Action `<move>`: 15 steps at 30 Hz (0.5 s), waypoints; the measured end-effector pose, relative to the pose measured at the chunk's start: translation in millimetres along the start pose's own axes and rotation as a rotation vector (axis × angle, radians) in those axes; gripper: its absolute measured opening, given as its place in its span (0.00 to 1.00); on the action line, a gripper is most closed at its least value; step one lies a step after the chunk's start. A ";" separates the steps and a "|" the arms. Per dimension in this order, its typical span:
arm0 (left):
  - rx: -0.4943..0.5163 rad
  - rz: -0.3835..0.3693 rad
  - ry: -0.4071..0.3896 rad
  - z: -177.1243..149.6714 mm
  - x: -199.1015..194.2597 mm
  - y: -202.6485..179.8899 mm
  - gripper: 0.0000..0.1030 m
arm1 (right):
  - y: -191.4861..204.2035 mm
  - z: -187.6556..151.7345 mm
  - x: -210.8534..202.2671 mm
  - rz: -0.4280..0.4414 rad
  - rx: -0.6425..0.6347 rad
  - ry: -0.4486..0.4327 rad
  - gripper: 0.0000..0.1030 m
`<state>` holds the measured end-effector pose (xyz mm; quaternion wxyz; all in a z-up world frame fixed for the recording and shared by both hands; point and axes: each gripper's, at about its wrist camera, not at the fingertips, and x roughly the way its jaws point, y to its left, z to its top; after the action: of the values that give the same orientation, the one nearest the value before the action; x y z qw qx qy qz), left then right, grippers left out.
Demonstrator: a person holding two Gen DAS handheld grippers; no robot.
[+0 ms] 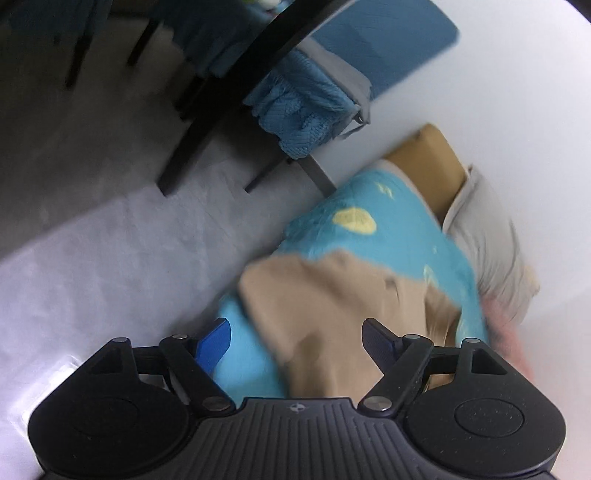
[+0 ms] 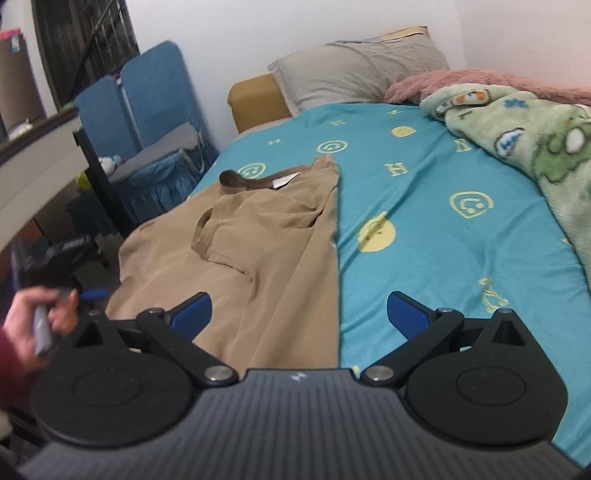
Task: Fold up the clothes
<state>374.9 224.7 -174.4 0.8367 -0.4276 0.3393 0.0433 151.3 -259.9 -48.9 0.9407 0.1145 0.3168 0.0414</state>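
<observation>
Left wrist: claw (image 1: 297, 341) open, seemingly empty.

White walls (image 2: 332, 22), grey floor (image 1: 110, 229), turquoise-sheeted bed (image 2: 461, 240).

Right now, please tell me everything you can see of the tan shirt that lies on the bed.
The tan short-sleeved shirt looks like thin, smooth cloth, with a darker collar band and a white label inside the neck. It lies flat on the turquoise bedsheet with yellow smiley prints, collar toward the pillows. One side is already folded over, giving a straight edge down its middle, with a sleeve lying on top. The other side reaches the bed's edge. Soft creases cross it. No gripper touches it.
</observation>
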 end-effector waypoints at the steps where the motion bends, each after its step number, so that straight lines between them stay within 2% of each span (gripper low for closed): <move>1: -0.025 -0.012 -0.008 6.1 10.0 3.9 0.77 | 1.1 0.9 6.1 -0.001 0.001 0.009 1.00; 4: -0.060 -0.044 -0.015 17.6 34.8 9.2 0.74 | 2.3 4.1 22.5 0.000 0.023 0.037 1.00; 7: -0.036 -0.068 -0.011 25.3 50.6 8.6 0.54 | 2.8 5.4 31.1 0.000 0.036 0.050 1.00; 9: 0.016 -0.062 -0.022 27.5 55.0 -0.6 0.12 | 3.2 4.9 32.3 0.002 0.041 0.053 1.00; 11: 0.123 0.001 -0.081 19.2 48.2 -21.4 0.06 | 3.1 4.5 30.2 0.008 0.045 0.051 1.00; 15: 0.372 0.077 -0.200 2.5 14.9 -78.6 0.04 | -0.6 6.0 19.8 0.004 0.055 0.026 1.00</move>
<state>416.2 173.8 -128.5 0.9286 -0.2460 0.2726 0.0539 170.8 -258.7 -56.0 0.9328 0.1405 0.3299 0.0363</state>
